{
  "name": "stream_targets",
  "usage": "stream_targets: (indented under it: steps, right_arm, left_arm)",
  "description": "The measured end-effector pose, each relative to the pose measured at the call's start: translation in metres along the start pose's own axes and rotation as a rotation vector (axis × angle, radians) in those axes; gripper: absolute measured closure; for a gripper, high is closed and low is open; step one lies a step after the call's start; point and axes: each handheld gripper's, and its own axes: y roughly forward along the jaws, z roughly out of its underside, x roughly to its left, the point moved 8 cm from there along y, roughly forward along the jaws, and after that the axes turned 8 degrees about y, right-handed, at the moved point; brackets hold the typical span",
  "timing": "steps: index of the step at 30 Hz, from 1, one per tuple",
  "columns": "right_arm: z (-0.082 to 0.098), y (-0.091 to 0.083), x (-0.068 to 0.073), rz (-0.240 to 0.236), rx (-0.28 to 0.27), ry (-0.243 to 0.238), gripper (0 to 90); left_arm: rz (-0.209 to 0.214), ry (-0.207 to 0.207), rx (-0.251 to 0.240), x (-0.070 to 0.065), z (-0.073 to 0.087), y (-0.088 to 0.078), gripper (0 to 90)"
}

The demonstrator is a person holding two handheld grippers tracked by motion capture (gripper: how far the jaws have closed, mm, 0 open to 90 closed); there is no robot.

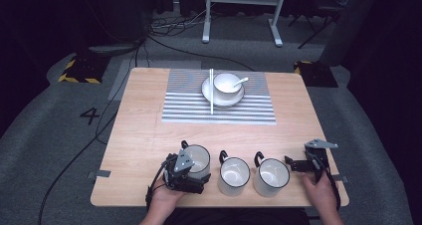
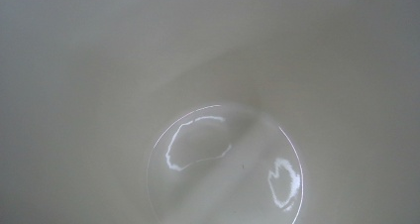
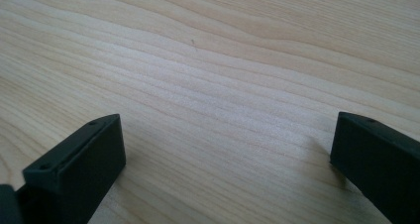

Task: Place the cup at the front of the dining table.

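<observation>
Three white mugs with black rims stand in a row near the table's front edge: a left mug [image 1: 200, 157], a middle mug [image 1: 234, 175] and a right mug [image 1: 271, 176]. My left gripper [image 1: 193, 179] sits on the near side of the left mug, held by a hand. The left gripper view looks straight into that mug's glossy white inside [image 2: 223, 164], and the jaws are hidden there. My right gripper [image 1: 294, 164] rests just right of the right mug, pointing at it. In its own view the right gripper [image 3: 228, 140] stands open over bare wood [image 3: 223, 60].
A striped placemat [image 1: 249, 110] lies at the far middle of the table. On it are a plate [image 1: 207, 93], a bowl [image 1: 226, 83] with a spoon [image 1: 241, 80], and white chopsticks [image 1: 211, 93]. Cables run across the grey floor at left.
</observation>
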Motion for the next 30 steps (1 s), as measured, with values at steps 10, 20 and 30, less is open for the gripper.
stream_targets:
  steps: [10, 20, 30]
  right_arm:
    - [0.000, 0.000, 0.000, 0.001, 0.002, 0.010, 0.4]
    - [0.000, 0.000, 0.000, 0.002, 0.003, 0.010, 0.4]
    - [0.000, 0.000, 0.000, 0.001, -0.001, 0.002, 0.4]
  left_arm:
    - [0.000, 0.001, 0.004, 0.021, -0.020, -0.007, 3.3]
    - [-0.009, 0.006, -0.042, 0.044, -0.055, -0.019, 3.3]
    - [-0.020, -0.012, -0.072, 0.059, -0.076, -0.024, 3.4]
